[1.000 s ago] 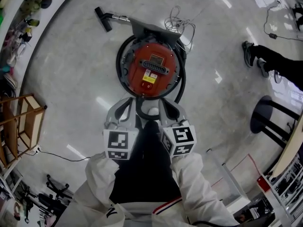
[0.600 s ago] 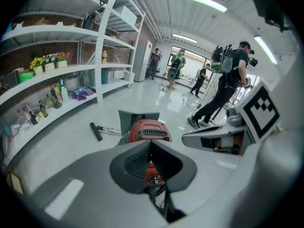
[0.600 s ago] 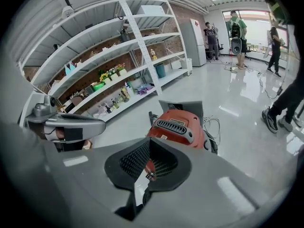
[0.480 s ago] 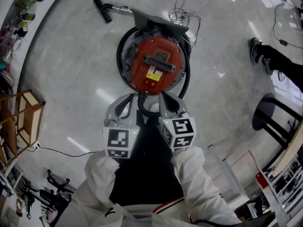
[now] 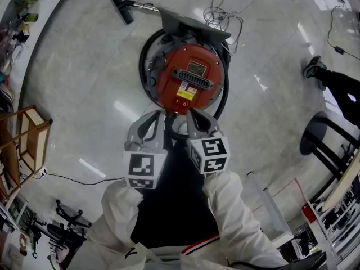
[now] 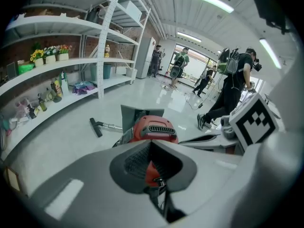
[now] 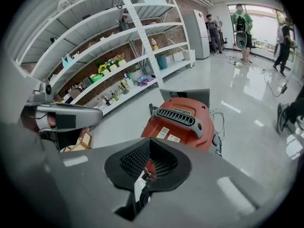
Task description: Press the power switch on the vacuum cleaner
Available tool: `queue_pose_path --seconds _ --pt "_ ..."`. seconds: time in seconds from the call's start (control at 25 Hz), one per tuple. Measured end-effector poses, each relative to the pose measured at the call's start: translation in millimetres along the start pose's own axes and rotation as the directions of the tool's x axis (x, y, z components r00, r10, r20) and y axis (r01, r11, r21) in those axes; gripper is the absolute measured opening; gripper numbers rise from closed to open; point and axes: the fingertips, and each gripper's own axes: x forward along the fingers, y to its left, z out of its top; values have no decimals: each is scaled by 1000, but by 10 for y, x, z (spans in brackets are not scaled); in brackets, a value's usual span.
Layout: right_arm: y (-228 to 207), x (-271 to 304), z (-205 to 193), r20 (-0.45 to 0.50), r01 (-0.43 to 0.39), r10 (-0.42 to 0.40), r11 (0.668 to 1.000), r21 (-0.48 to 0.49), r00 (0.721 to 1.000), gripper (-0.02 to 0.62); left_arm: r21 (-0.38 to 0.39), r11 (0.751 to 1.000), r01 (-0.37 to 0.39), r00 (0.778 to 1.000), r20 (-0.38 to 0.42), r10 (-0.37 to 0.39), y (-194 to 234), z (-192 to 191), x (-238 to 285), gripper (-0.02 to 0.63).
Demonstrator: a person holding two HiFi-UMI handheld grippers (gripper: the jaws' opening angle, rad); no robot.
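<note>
A round red vacuum cleaner (image 5: 188, 77) stands on the pale floor with a black hose coiled round it. A small red power switch (image 5: 181, 102) sits on its near edge, below a yellow label. My right gripper (image 5: 188, 112) is shut and empty, with its tip right beside the switch; whether it touches is unclear. My left gripper (image 5: 161, 116) is shut and empty too, just left of it at the vacuum's near rim. The red body (image 6: 154, 127) fills the middle of the left gripper view beyond the left gripper (image 6: 151, 142). In the right gripper view the vacuum (image 7: 183, 122) looms close behind the right gripper (image 7: 150, 141).
The vacuum's floor nozzle (image 5: 122, 7) lies at the far left, a tangled white cable (image 5: 219, 18) behind it. A wooden rack (image 5: 22, 145) stands left, a black stool (image 5: 318, 136) right, near a person's shoe (image 5: 315, 69). White shelving (image 6: 71, 61) lines the left wall.
Both grippers moved forward toward the vacuum; the right tip now sits by the switch on its near edge. The person's feet at the right shifted farther right.
</note>
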Motion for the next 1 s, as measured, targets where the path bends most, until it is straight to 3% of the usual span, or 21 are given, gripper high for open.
queue_pose_path --seconds 1.0 --pt "-128 392 -276 -75 27 -25 999 23 997 0 -10 1000 11 1000 -24 -11 225 -63 254 0"
